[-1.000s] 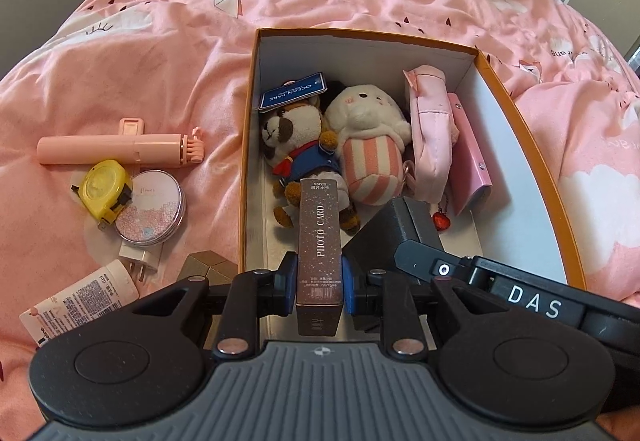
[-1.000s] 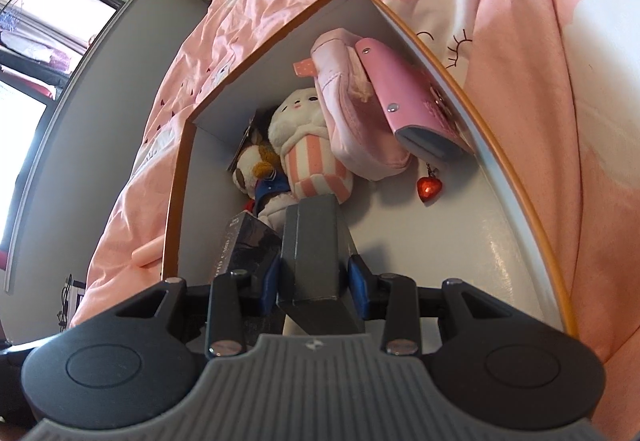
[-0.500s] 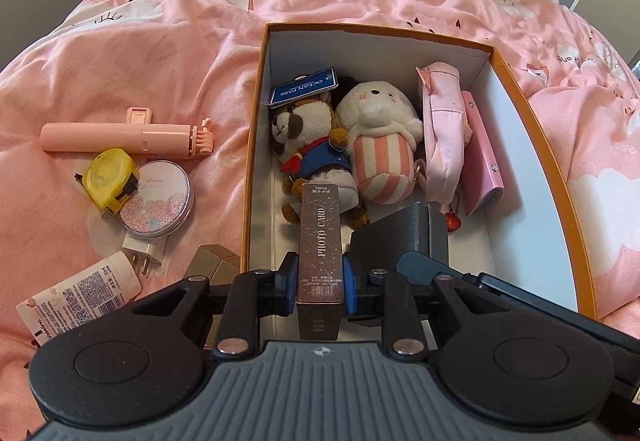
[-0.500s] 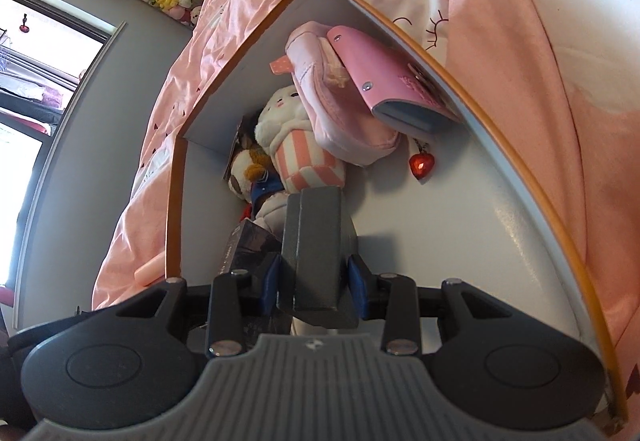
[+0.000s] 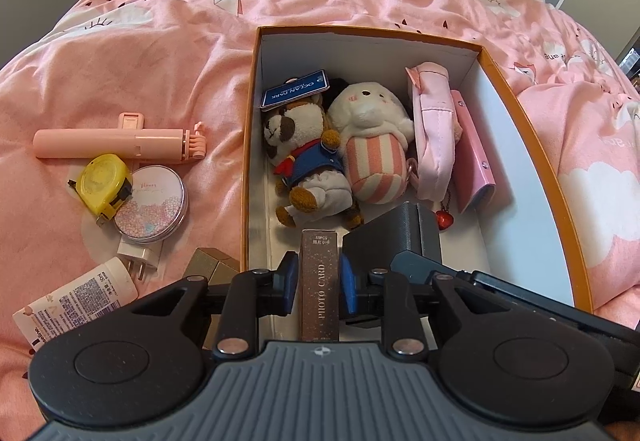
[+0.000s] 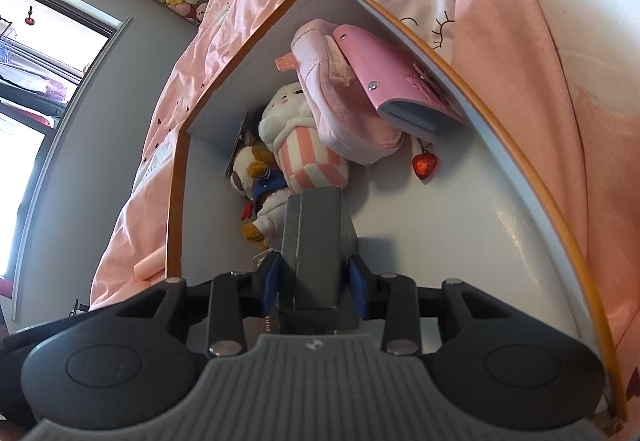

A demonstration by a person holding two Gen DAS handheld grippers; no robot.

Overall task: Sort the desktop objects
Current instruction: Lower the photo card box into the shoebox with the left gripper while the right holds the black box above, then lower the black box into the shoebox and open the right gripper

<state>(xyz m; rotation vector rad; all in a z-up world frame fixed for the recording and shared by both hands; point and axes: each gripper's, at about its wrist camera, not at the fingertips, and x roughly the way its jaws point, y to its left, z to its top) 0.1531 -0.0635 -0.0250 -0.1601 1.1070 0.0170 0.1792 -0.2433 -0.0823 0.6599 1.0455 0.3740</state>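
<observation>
Left gripper (image 5: 319, 278) fingers part-open, clamped on the photo card box (image 5: 320, 283), low centre of frame over the near end of the orange box (image 5: 532, 145). Right gripper (image 6: 316, 283) likewise clamps a grey box (image 6: 314, 241). Over the last second both views pulled back slightly, grips unchanged, so likely both items are about to be set inside. Beyond them: dog plush (image 5: 304, 161), striped plush (image 5: 372, 145), pink pouch (image 5: 432, 137). Left frame: tape measure (image 5: 102, 181), compact (image 5: 150, 207) unsorted on the pink bed (image 5: 160, 21). Grey walls, window upper left.

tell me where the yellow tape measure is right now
In the left wrist view the yellow tape measure lies on the pink bedding, left of the box, against the round tin.
</observation>
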